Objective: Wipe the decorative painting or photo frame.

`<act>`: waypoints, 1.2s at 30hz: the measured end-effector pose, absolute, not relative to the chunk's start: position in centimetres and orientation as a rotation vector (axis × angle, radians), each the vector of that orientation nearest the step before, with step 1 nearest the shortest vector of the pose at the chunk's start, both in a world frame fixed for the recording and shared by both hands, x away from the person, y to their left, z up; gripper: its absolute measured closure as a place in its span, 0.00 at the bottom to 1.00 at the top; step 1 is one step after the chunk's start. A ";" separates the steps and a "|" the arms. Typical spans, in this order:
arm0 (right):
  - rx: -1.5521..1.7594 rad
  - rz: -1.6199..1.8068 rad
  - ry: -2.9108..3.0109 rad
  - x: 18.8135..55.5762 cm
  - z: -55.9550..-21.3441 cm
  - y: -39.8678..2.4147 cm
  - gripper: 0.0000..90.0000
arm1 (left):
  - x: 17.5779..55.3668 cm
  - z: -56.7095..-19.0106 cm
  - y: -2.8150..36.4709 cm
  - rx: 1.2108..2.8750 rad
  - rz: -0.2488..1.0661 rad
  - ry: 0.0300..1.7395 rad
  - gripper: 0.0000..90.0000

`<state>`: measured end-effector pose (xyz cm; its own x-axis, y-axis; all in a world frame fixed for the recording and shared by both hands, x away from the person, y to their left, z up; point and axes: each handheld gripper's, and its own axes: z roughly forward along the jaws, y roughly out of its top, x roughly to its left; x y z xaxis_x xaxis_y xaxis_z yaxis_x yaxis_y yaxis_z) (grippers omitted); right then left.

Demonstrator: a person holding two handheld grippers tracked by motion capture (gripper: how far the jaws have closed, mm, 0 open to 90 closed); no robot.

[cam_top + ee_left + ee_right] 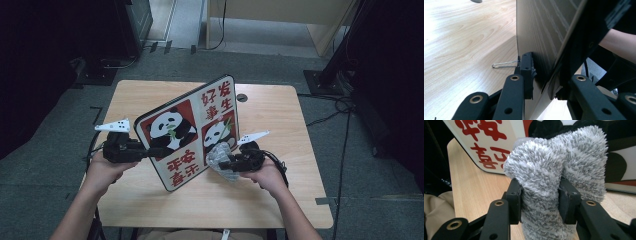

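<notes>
Right gripper [227,164]: jaws clenching a bunched grey cloth [554,177], the fluffy wad bulging out above and below the pads, as the right gripper view is showing. Cloth: sitting just in front of the lower right part of the board [192,132], near or touching its printed face; contact cannot be told for certain. Board: a flat panel printed with pandas and red characters, tilting up on its lower edge over the middle of the table [280,200], its face turned toward the person and its long axis running from lower left to upper right in the high view. Left gripper [150,151]: jaws closing on the board's left edge, one pad on the plain back and one on the front, as the left gripper view [544,85] is showing, holding the panel propped. Relation governing the coming move: the board's face is lying directly ahead of the right gripper and slightly above it, so the cloth-bearing right hand is the nearer one to the printed surface, while the left hand is serving as the brace. Judgement: wiping of the face is in hand; a stroke along the long axis would need the left grip to resist the push. Also present: a thin wire clip [505,65] lying on the table behind the board.
</notes>
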<state>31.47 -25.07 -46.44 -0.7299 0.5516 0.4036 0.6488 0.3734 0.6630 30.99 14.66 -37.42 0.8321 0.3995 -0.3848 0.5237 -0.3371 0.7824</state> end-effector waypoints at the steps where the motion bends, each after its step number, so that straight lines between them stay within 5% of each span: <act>1: -1.101 -1.292 -2.505 31.5 -46.4 -25.1 0.67 | 31.0 -37.4 14.7 1.970 -0.150 0.685 0.82; 13: -1.078 -1.373 -2.489 31.1 -44.7 -25.7 0.68 | 31.0 -37.4 14.7 1.966 -0.156 0.696 0.82; 36: -0.943 -1.623 -2.469 31.5 -36.2 -24.2 0.68 | 31.0 -37.4 14.6 1.967 -0.149 0.711 0.83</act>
<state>31.47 -24.23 -36.20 -0.8143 0.4633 0.3498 0.5049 0.2679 0.8206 31.00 14.64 -37.36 0.8196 0.4166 -0.3933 0.5392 -0.3289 0.7753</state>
